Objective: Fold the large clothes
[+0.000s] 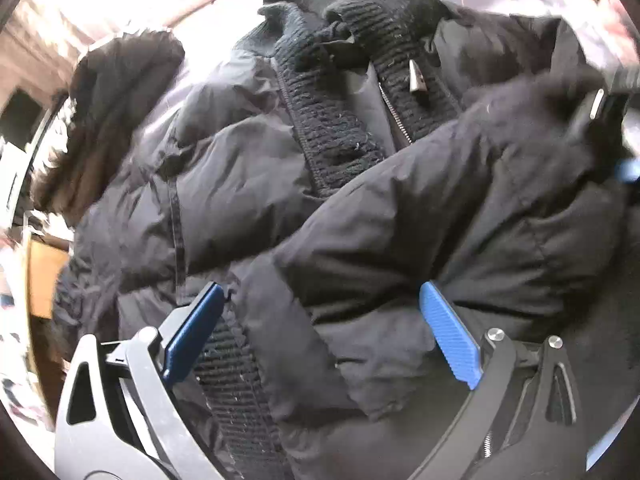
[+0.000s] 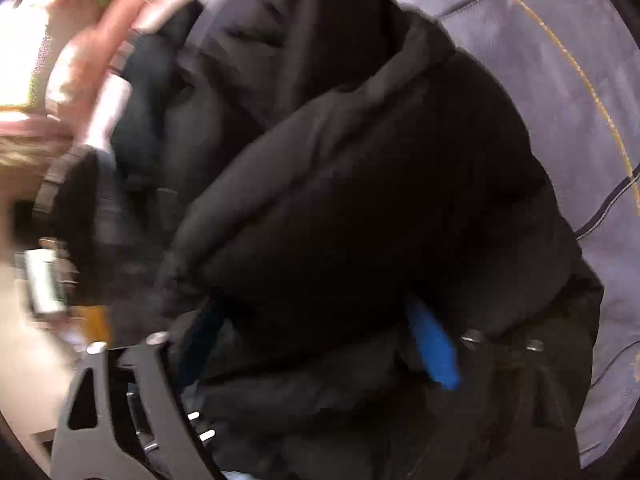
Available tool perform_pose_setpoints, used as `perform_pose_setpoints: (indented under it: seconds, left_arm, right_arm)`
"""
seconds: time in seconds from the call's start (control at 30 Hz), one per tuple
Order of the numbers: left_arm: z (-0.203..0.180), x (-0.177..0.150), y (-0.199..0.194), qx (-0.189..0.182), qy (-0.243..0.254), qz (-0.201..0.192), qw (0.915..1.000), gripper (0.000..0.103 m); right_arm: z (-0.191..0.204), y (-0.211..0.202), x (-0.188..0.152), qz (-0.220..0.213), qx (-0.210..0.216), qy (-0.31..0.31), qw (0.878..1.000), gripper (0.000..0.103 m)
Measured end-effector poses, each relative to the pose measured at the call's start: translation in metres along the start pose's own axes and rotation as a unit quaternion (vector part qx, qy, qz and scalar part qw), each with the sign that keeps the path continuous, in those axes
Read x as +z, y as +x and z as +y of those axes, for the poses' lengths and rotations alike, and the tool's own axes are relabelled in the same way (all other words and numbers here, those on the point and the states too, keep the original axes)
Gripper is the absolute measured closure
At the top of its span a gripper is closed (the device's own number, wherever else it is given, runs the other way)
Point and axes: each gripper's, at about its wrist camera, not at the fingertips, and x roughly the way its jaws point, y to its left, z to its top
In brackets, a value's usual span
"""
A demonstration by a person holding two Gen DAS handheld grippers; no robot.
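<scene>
1. A black quilted puffer jacket (image 1: 360, 208) with a ribbed knit collar (image 1: 360, 12) and ribbed knit front bands lies spread on a pale lilac bedsheet with thin dark and yellow lines (image 2: 540, 60).
2. Its zip is partly open below the collar, and a silver metal zip pull (image 1: 414, 76) rests on the right-hand band.
3. One padded sleeve (image 1: 460, 168) lies folded across the chest.
4. No brand, label or writing can be read on the jacket.
5. The left tool (image 1: 320, 300) hangs over the lower front with its blue fingers (image 1: 448, 332) spread wide; the pads grip nothing.
6. The right tool (image 2: 316, 320) sits low against the padded sleeve; its picture is blurred, its blue fingers (image 2: 434, 344) stand apart, and fabric bulges between them, not pinched.
7. At the far right of the left view, part of the other tool shows dimly.
</scene>
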Motion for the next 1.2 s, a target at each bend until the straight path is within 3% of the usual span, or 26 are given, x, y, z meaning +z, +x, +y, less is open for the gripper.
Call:
perform_pose_setpoints:
  seconds: [0.07, 0.13, 0.23, 0.33, 0.4, 0.43, 0.5, 0.53, 0.57, 0.67, 0.73, 0.8, 0.83, 0.93, 1.0, 1.03, 1.07, 1.1, 1.13, 1.2]
  left_arm:
    - [0.014, 0.000, -0.010, -0.020, -0.027, 0.001, 0.9994, 0.004]
    - [0.029, -0.001, -0.021, -0.045, -0.052, 0.000, 0.9976, 0.004]
    - [0.041, -0.003, -0.029, -0.074, -0.077, 0.006, 0.9942, 0.004]
    - [0.033, -0.005, -0.030, -0.100, -0.079, 0.017, 0.9917, 0.004]
    - [0.022, -0.005, -0.030, -0.086, -0.060, 0.019, 0.9943, 0.004]
    - [0.016, -0.005, -0.030, -0.076, -0.047, 0.019, 0.9958, 0.004]
    - [0.003, -0.008, -0.031, -0.067, -0.018, 0.021, 0.9974, 0.004]
    - [0.001, -0.008, -0.031, -0.067, -0.011, 0.023, 0.9975, 0.004]
    - [-0.003, -0.010, -0.030, -0.067, -0.004, 0.025, 0.9974, 0.004]
    - [-0.011, -0.015, -0.024, -0.063, 0.005, 0.035, 0.9974, 0.004]
    - [-0.014, -0.017, -0.018, -0.061, 0.010, 0.044, 0.9971, 0.004]
    - [-0.017, -0.018, -0.015, -0.057, 0.013, 0.046, 0.9972, 0.004]
    - [-0.018, -0.018, -0.014, -0.054, 0.015, 0.045, 0.9974, 0.004]
    - [-0.018, -0.019, -0.014, -0.053, 0.015, 0.044, 0.9975, 0.004]
    - [-0.018, -0.019, -0.014, -0.055, 0.016, 0.042, 0.9975, 0.004]
    - [-0.017, -0.019, -0.014, -0.057, 0.016, 0.041, 0.9974, 0.004]
    - [-0.017, -0.019, -0.014, -0.057, 0.016, 0.040, 0.9975, 0.004]
    - [-0.017, -0.019, -0.013, -0.054, 0.017, 0.038, 0.9976, 0.004]
    - [-0.016, -0.018, -0.013, -0.054, 0.018, 0.036, 0.9977, 0.004]
    - [-0.015, -0.016, -0.011, -0.051, 0.018, 0.032, 0.9980, 0.004]
  right_arm:
    - [0.008, -0.007, -0.013, -0.016, -0.024, -0.036, 0.999, 0.075]
    - [0.005, -0.024, -0.030, -0.028, -0.024, -0.066, 0.997, 0.088]
    - [-0.017, -0.049, -0.055, -0.031, -0.017, -0.083, 0.996, 0.091]
    - [-0.043, -0.054, -0.075, -0.010, -0.018, -0.097, 0.995, 0.087]
    - [-0.044, -0.052, -0.081, -0.015, -0.010, -0.130, 0.991, 0.086]
    - [-0.044, -0.054, -0.080, -0.016, 0.002, -0.127, 0.992, 0.080]
    - [-0.042, -0.061, -0.078, -0.009, 0.027, -0.116, 0.993, 0.055]
    - [-0.043, -0.069, -0.075, -0.009, 0.027, -0.110, 0.994, 0.036]
    - [-0.041, -0.075, -0.076, -0.024, 0.021, -0.101, 0.994, 0.034]
    - [-0.029, -0.118, -0.067, -0.141, -0.032, -0.100, 0.984, 0.034]
    - [-0.006, -0.132, -0.056, -0.153, -0.020, -0.123, 0.980, 0.034]
    - [0.028, -0.137, -0.037, -0.125, 0.034, -0.133, 0.983, 0.034]
    - [0.045, -0.131, -0.028, -0.110, 0.039, -0.138, 0.984, 0.033]
    - [0.086, -0.083, 0.007, -0.021, -0.012, -0.120, 0.992, 0.033]
    - [0.096, -0.029, 0.027, 0.040, -0.087, -0.094, 0.991, 0.033]
    - [0.093, -0.014, 0.031, 0.053, -0.113, -0.088, 0.988, 0.049]
    - [0.088, 0.007, 0.035, 0.063, -0.165, -0.079, 0.981, 0.099]
    - [0.083, 0.017, 0.037, 0.062, -0.197, -0.075, 0.976, 0.102]
    - [0.081, 0.020, 0.036, 0.059, -0.192, -0.077, 0.976, 0.103]
    - [0.088, 0.011, 0.040, 0.019, -0.142, -0.084, 0.986, 0.103]
